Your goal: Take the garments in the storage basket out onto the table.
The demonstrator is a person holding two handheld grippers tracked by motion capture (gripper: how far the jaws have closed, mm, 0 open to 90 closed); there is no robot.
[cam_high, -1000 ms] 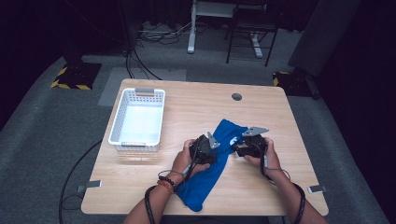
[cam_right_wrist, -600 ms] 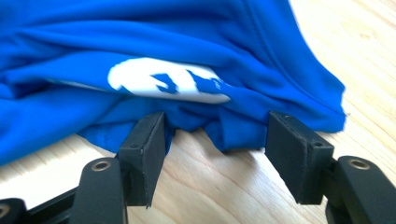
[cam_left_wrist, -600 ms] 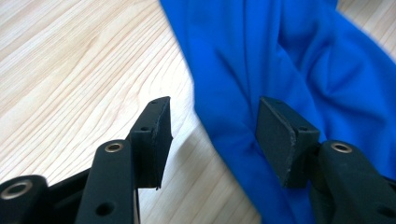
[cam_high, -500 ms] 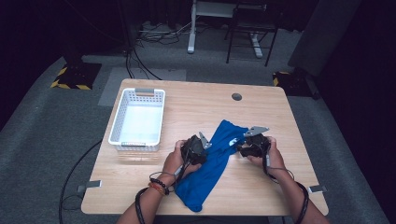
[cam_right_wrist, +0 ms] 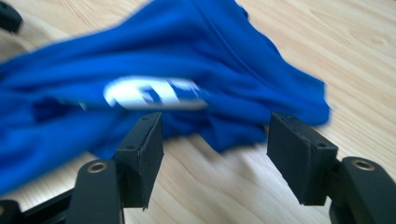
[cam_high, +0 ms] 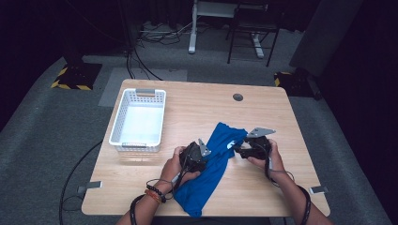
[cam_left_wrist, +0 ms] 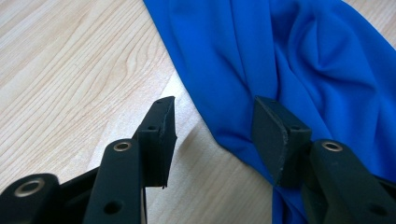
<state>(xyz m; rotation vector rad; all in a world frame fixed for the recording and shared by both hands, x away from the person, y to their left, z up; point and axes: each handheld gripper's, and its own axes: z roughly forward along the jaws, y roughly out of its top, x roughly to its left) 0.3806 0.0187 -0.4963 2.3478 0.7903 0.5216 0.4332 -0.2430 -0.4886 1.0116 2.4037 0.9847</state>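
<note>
Both claws, my left claw [cam_left_wrist: 212,135] and right claw [cam_right_wrist: 215,154], gape wide at the blue shirt's [cam_high: 220,154] edges; closing too shallow could pinch bare surface [cam_high: 197,108] instead.

The left hand-held gripper [cam_high: 202,151] has shifted leftward to the crumpled blue fabric garment's [cam_high: 217,161] left edge; the right hand-held gripper [cam_high: 236,149], jaws apart, has drawn slightly right.

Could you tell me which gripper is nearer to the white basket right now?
Left. The left gripper sits just right of the white basket's near corner, at the blue cloth's left edge; the right gripper is beyond the cloth, farther right.
</note>
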